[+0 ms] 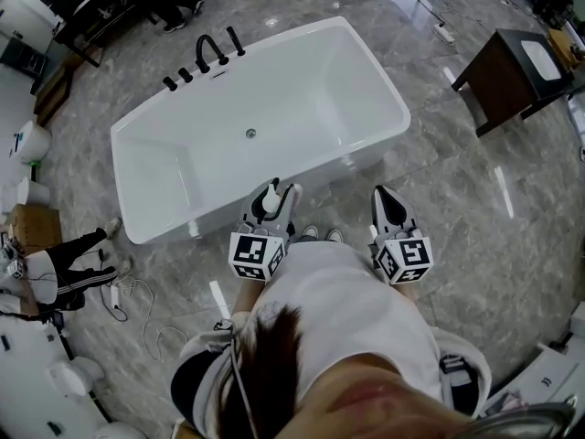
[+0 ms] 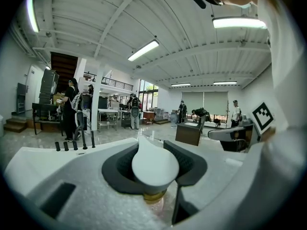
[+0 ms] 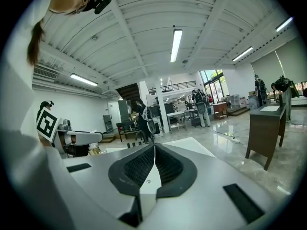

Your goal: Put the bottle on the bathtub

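Clamped in the left gripper (image 2: 154, 152) between its dark pads (image 2: 193, 166), the white-capped bottle (image 2: 155, 166) is held off the floor close to the white bathtub's (image 1: 274, 44) near rim, while the right gripper (image 3: 154, 150) alongside has its jaws pressed together on nothing.

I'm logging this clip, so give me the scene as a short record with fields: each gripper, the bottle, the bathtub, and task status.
left gripper: jaws closed on the bottle
bottle: white top, gold collar, held between the left jaws
right gripper: jaws together, nothing between them
bathtub: white, nothing in it, just ahead of both grippers
taps: black, on the far rim
floor: glossy grey stone
task status: bottle not yet on the bathtub
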